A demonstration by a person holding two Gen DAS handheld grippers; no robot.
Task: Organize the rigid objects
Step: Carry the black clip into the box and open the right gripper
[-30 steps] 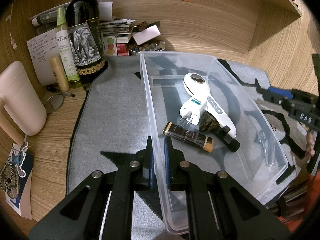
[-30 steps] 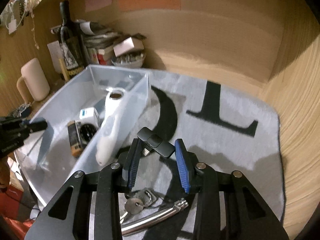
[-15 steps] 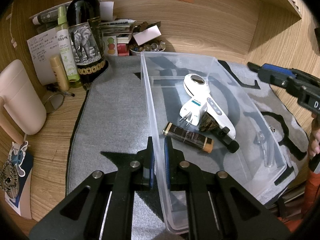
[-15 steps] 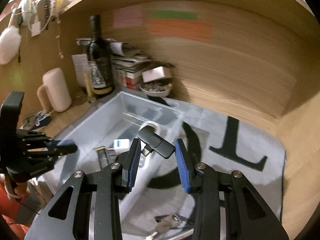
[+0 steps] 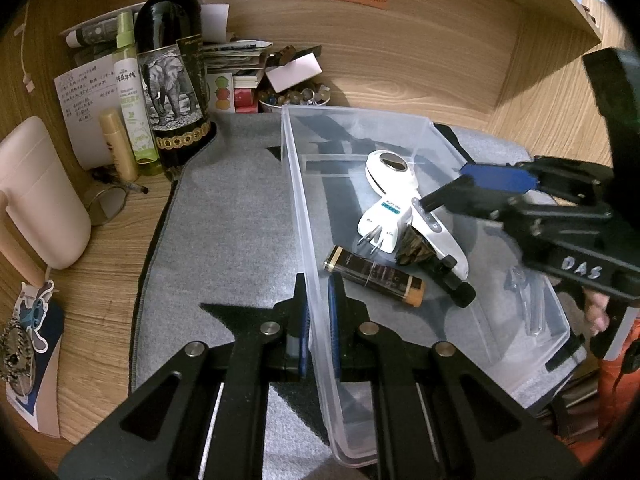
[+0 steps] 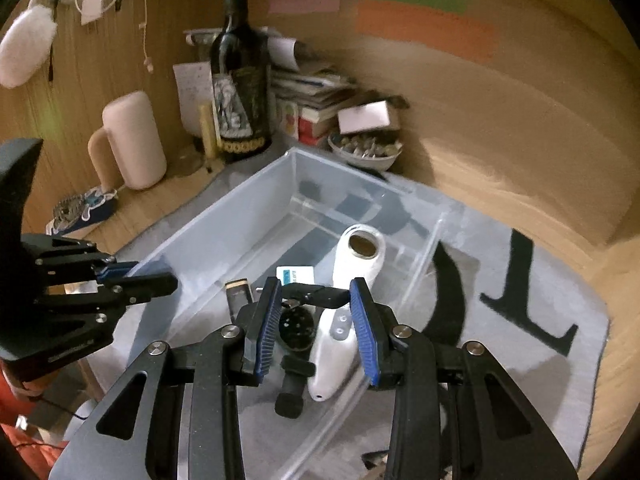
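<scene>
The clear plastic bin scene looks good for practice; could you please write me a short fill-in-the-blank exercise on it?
1. The left gripper is clamped on the bin's ____.
2. The right gripper holds a small black USB drive above the ____.
3. The wine bottle's label shows an ____.
4. The white massager lies ____ the bin.

Missing words: wall; bin; elephant; inside

both grippers (image 5: 317,336) (image 6: 316,320) are black angular frames, silver screws, ribbed blue finger pads (image 6: 266,322); one has "das" in white, orange sleeve (image 5: 616,384) behind.
</scene>
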